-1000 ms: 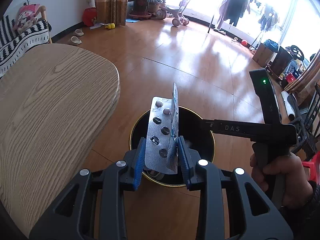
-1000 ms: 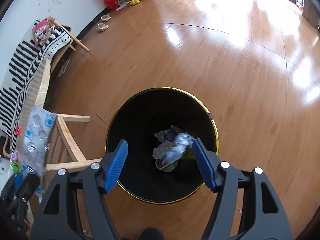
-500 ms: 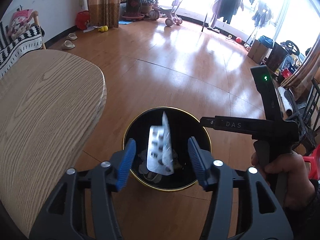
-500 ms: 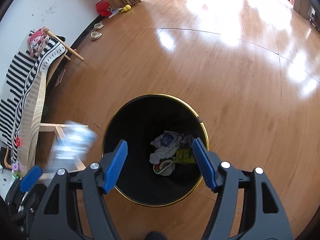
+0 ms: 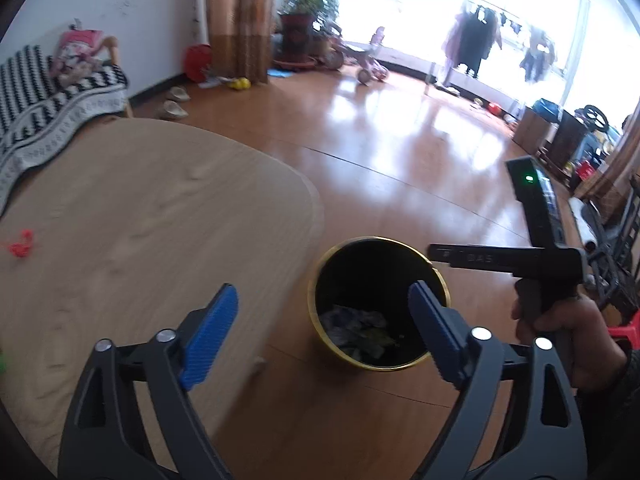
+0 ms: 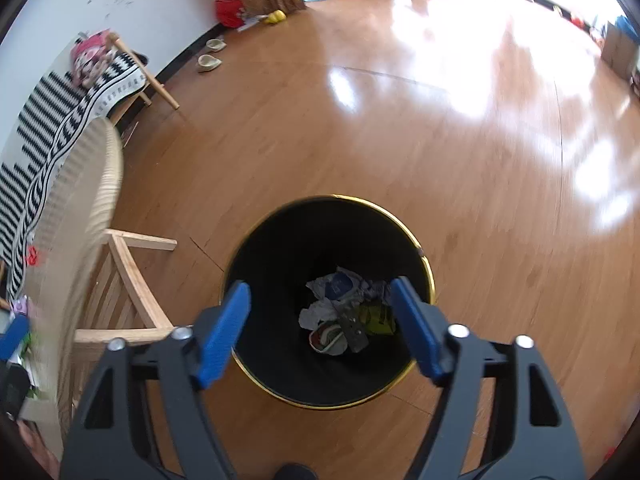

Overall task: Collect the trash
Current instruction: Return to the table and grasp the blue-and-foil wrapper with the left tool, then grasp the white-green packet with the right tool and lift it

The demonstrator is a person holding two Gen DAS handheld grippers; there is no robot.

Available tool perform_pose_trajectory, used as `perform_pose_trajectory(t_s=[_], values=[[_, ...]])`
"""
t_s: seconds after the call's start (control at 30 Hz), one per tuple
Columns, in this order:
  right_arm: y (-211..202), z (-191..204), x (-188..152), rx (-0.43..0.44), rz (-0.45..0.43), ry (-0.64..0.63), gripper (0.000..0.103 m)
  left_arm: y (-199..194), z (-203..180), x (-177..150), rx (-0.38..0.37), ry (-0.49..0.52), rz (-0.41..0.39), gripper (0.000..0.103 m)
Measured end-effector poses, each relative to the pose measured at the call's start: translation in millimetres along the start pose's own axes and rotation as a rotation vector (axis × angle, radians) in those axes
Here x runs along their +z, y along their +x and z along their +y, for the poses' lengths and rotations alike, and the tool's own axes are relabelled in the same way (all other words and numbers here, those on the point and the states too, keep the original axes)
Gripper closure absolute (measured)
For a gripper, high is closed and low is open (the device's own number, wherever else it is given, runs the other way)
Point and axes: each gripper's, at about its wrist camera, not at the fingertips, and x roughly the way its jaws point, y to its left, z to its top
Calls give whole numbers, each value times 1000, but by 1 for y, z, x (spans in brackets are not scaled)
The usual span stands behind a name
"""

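Left claw spread, nothing between, jaws just been opening. Right claw spread, empty, also just opening, over black bin on floor right of tabletop. Trash lies in bin bottom.

From my feed, the bin stands upright on the wood floor just off the table's rounded end; it is round, black inside, with a thin gold rim; I see it from above in the right wrist view and at a slant in the left wrist view; at its bottom lies the trash, a loose heap of crumpled white paper, a blue-printed wrapper, a yellow-green scrap, a red-and-green piece and a grey foil strip lying flat on top; on the tabletop a small red scrap rests well apart from the bin.
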Motion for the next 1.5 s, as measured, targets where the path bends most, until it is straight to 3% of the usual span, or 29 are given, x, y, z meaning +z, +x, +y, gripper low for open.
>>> perform_pose_trajectory(t_s=[0.17,0.3,0.5,0.63,0.83,1.13,1.23,1.3,1.33,1.4,1.5], values=[[-35,67,-2,49,-73,-99,25,-66,78,-13,85,-156,-66,11],[-50,133,-12,106,-96,-206,19,-122,150,-42,215,-293,-109,10],[-48,259,-40,212,-49,-394,19,-194,258,-110,432,-525,-106,10],[-51,346,-69,277,-16,-512,18,-231,311,-151,526,-647,-94,10],[-58,457,-125,360,28,-681,18,-252,366,-195,609,-712,-49,10],[-57,532,-187,398,87,-779,16,-227,409,-222,657,-727,13,10],[-53,543,-194,405,106,-781,16,-218,417,-225,664,-724,32,20],[-51,549,-197,411,110,-788,16,-215,420,-226,649,-732,33,40],[-50,554,-200,411,111,-796,16,-215,421,-225,648,-736,30,44],[-47,563,-205,406,112,-808,16,-216,421,-224,633,-737,28,75],[-41,572,-212,407,123,-823,16,-223,421,-227,633,-761,26,76]])
